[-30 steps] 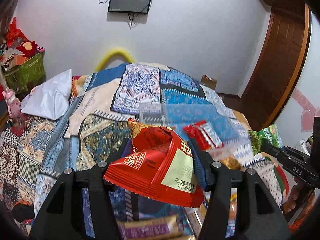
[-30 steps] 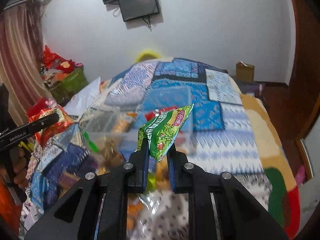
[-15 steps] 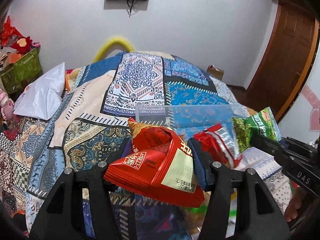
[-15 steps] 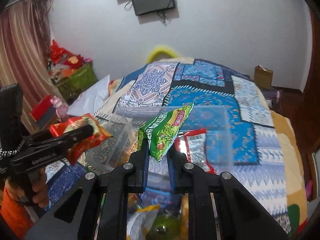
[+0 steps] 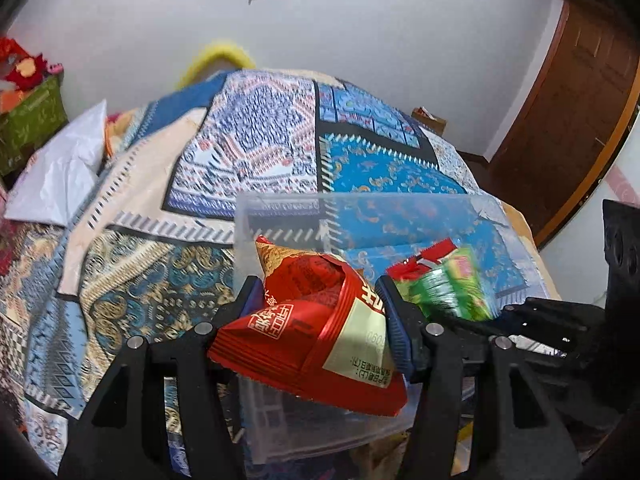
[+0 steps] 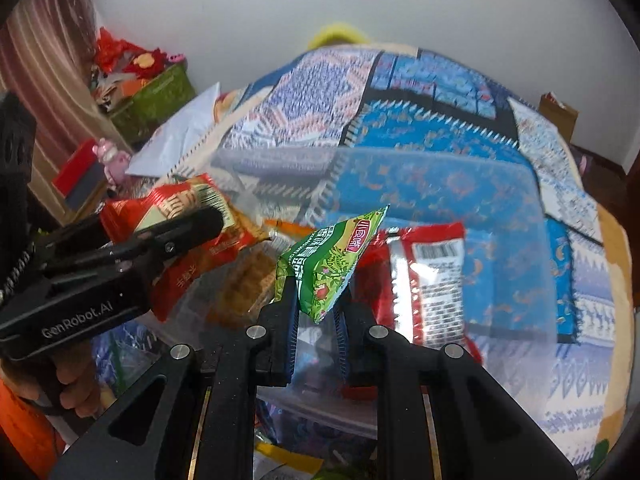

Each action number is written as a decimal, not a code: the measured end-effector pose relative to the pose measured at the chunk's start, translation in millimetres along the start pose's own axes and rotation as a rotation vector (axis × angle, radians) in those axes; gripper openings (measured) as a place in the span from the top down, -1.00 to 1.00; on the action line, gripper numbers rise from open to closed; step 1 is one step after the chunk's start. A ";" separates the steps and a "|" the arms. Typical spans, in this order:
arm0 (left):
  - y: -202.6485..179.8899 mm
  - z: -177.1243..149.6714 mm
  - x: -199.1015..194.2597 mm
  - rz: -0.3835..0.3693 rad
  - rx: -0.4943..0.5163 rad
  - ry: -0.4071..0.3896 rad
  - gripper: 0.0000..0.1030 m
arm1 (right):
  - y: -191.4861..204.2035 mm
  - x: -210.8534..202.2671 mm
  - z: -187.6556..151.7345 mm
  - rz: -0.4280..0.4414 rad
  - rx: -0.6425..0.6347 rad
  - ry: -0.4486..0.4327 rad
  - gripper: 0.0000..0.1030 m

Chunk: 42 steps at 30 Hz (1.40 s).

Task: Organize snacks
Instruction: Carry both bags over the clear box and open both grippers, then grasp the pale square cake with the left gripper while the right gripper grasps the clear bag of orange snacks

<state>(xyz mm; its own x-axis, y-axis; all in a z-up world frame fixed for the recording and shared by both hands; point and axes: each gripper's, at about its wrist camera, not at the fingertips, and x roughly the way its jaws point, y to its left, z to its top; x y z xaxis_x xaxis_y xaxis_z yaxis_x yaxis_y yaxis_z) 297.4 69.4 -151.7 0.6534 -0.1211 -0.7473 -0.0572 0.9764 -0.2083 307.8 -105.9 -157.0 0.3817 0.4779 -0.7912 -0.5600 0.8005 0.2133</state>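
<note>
Two grippers loaded: left gripper (image 5: pixel 320 312) clamps red snack packet (image 5: pixel 316 340), right gripper (image 6: pixel 316 312) pinches green snack packet (image 6: pixel 332 260). Clear plastic bin (image 5: pixel 360 208) sits on patchwork quilt (image 5: pixel 256 152); white wall (image 5: pixel 360 28), brown door (image 5: pixel 572 100) behind.

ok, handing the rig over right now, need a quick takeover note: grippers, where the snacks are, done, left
Left gripper: shut on the red pack, held over the clear bin.
Right gripper: shut on the green pack, also over the bin.
Done: one red-silver pack is already in the bin.
Left: release both packs into the bin. More snacks lie loose on the bed in front of the bin; those probably follow.
</note>
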 end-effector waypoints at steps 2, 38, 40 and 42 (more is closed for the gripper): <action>-0.1 -0.6 1.6 0.004 -0.007 0.000 -0.11 | 1.4 2.4 -1.7 -0.005 -0.005 0.011 0.68; -4.1 -126.7 -162.9 0.054 0.021 -0.015 -0.24 | 35.1 -127.8 -99.2 -0.108 -0.048 -0.162 -0.07; -6.9 -137.4 -161.4 0.046 0.016 0.004 -0.24 | 34.8 -119.3 -110.3 -0.091 -0.032 -0.132 -0.10; -11.9 -147.4 -157.6 0.039 0.019 0.030 -0.24 | 33.4 -107.0 -120.7 -0.067 -0.015 -0.093 -0.11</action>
<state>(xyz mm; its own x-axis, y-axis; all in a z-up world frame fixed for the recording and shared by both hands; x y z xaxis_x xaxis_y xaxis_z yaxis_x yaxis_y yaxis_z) 83.8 50.5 -124.5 0.6282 -0.0883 -0.7731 -0.0676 0.9836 -0.1673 159.5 -173.9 -134.4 0.4853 0.4552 -0.7465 -0.5412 0.8270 0.1524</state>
